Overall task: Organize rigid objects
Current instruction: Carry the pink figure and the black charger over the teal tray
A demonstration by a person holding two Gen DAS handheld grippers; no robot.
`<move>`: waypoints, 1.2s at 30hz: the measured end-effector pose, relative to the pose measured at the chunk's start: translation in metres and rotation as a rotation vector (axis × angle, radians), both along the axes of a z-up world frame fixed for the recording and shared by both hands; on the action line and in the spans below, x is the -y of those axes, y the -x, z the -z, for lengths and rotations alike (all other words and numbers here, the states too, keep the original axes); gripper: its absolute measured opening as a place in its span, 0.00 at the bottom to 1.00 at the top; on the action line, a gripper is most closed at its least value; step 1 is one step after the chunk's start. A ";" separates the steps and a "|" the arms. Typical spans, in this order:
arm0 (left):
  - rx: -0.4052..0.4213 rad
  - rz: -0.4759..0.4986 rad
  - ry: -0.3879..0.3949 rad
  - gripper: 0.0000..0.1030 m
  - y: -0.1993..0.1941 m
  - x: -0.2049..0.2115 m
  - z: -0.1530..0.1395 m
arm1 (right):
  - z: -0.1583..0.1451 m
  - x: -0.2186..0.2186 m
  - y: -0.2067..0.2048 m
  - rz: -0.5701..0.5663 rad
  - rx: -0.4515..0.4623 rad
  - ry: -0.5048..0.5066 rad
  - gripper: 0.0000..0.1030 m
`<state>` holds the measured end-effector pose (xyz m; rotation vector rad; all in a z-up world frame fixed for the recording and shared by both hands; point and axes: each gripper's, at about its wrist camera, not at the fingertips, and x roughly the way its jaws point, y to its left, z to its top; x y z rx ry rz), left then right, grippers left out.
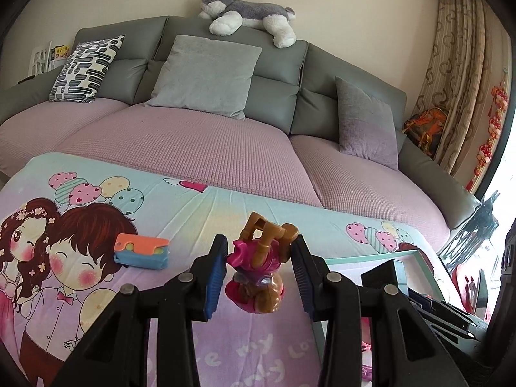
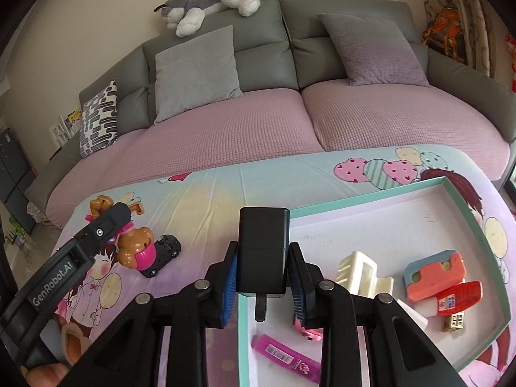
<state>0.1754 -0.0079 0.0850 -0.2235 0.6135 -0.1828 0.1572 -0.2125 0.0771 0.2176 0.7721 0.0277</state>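
On the surface's left an orange-and-blue toy (image 1: 142,251) and toy car (image 2: 164,251) lay unsorted, my left claw (image 1: 258,269) clamped a puppy figure (image 1: 261,267), my right claw (image 2: 262,277) gripped a black charger (image 2: 262,251) over the half-filled tray (image 2: 371,203).

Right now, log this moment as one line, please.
left claw: shut on toy dog figure | right claw: shut on black charger above tray | both lifted

Pink-and-brown puppy toy (image 1: 258,271), black charger (image 2: 262,251)
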 end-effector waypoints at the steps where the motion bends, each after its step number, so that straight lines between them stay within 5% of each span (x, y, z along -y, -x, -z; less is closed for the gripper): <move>1: 0.003 0.009 -0.005 0.41 0.001 0.005 -0.001 | -0.001 0.008 0.003 0.021 -0.002 0.002 0.30; 25: -0.009 0.286 -0.137 0.41 0.003 0.140 0.007 | 0.008 0.135 0.028 0.333 0.005 0.021 0.30; 36: 0.007 0.292 -0.199 0.41 -0.006 0.172 0.020 | 0.010 0.159 0.033 0.423 0.018 0.090 0.30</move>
